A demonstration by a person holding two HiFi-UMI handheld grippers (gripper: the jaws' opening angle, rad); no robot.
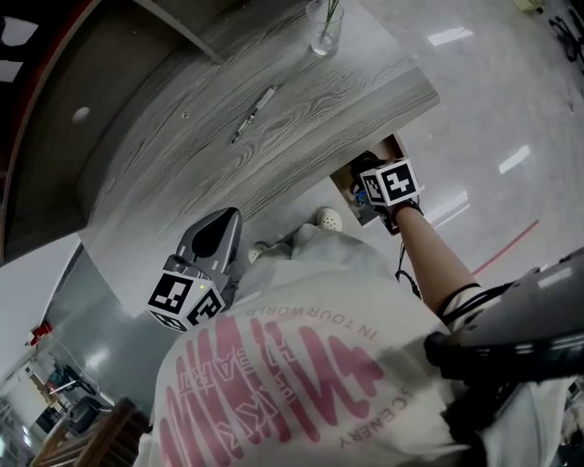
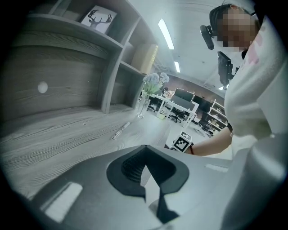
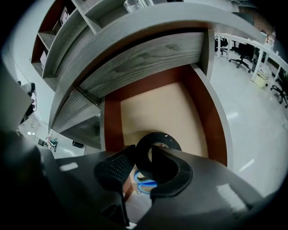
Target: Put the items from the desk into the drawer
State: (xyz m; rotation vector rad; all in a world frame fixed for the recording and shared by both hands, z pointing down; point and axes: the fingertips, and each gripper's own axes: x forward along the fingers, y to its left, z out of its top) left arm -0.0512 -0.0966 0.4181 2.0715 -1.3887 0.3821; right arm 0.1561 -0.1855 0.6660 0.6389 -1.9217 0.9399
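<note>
- The left claw (image 2: 144, 152) hangs at the near edge of the grey wood surface (image 1: 182, 173). Its pads are together, with nothing between them.
- A pen (image 1: 253, 113) lies on the surface, well apart from both claws.
- A glass vase (image 1: 324, 27) stands at the far end of the surface.
- The right claw (image 3: 143, 155) is clamped on a black tape roll (image 3: 157, 136), held over the open drawer (image 3: 153, 105).
- The drawer has a beige floor and red-brown walls. A blue looped item (image 3: 143, 182), partly hidden by the claw, lies at its near end.
</note>
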